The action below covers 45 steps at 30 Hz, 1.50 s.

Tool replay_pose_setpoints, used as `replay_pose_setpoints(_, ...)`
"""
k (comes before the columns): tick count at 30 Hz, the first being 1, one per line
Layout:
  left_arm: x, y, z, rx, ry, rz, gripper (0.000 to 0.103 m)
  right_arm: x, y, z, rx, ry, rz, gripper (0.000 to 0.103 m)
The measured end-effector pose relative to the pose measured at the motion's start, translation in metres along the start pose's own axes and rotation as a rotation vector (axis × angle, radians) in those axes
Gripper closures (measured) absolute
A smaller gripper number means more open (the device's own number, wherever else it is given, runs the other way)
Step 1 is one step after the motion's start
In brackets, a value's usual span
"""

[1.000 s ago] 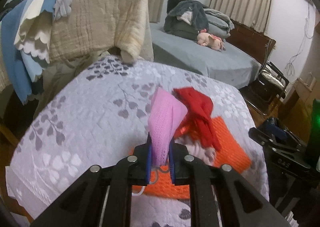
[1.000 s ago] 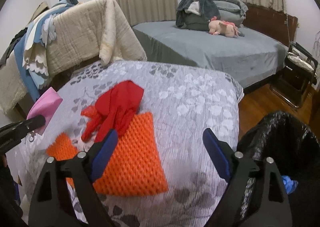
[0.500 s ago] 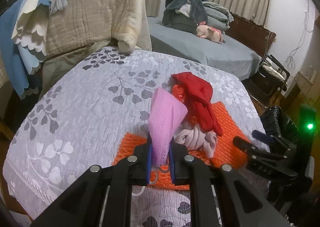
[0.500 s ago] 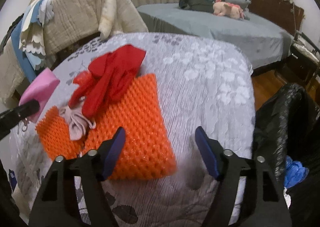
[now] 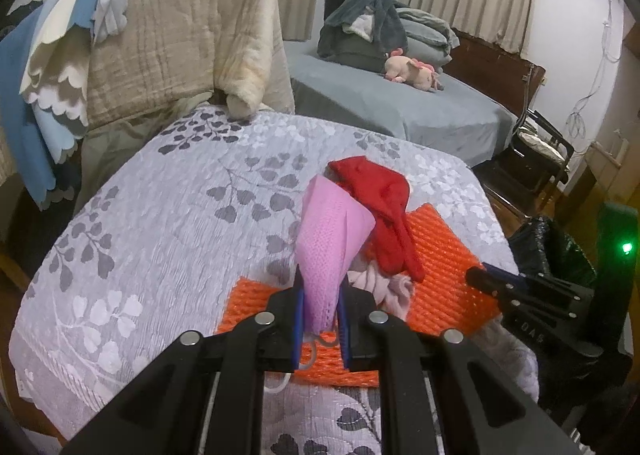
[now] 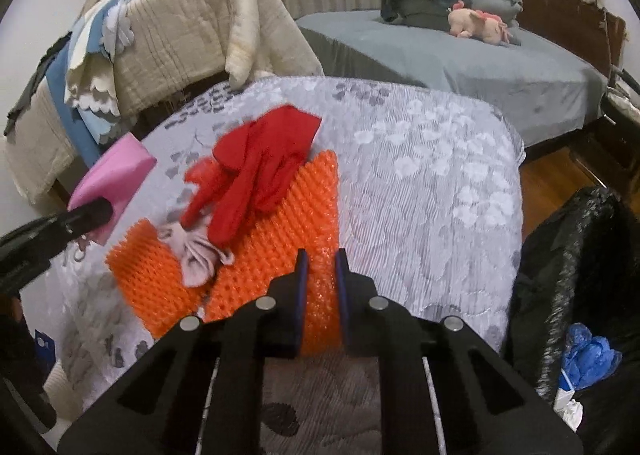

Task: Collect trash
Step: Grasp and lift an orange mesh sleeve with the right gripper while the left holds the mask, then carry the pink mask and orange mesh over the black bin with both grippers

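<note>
My left gripper (image 5: 319, 309) is shut on a pink face mask (image 5: 330, 247) and holds it above the bed; the mask also shows at the left of the right wrist view (image 6: 114, 183). My right gripper (image 6: 319, 275) is shut on the near edge of an orange foam net sheet (image 6: 276, 251) that lies on the grey floral bedspread (image 6: 420, 183). A red cloth (image 6: 260, 171) and a small pale pink cloth (image 6: 200, 255) lie on the sheet. The sheet (image 5: 444, 251) and red cloth (image 5: 384, 211) also show in the left wrist view.
A black trash bag (image 6: 576, 279) stands open at the right of the bed, with blue gloves (image 6: 588, 351) inside. Quilts hang over a rack (image 5: 168, 43) at the bed's far left. A second bed (image 5: 400, 103) with a plush toy (image 5: 414, 71) is behind.
My right gripper has dropped to the orange sheet and closed on its near edge. My left gripper still holds the pink mask and has barely moved.
</note>
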State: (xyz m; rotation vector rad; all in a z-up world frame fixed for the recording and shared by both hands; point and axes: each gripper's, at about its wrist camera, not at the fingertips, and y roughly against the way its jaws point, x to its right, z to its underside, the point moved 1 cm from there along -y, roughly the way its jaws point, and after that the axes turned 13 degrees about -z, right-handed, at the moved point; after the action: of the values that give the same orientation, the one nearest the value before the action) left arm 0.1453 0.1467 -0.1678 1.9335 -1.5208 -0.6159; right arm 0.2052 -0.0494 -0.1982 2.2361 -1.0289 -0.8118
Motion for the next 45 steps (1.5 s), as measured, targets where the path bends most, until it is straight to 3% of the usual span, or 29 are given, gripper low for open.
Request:
replay_pose_setpoints(22, 0.037, 0.055, -0.025, 0.088, -0.023, 0.043, 0.089, -0.007, 0.090, -0.029, 0.162, 0.015, 0.028, 0.090)
replay_pose_setpoints(45, 0.095, 0.107, -0.027, 0.160, -0.088, 0.128, 0.089, 0.007, 0.179, -0.018, 0.283, -0.001, 0.093, 0.090)
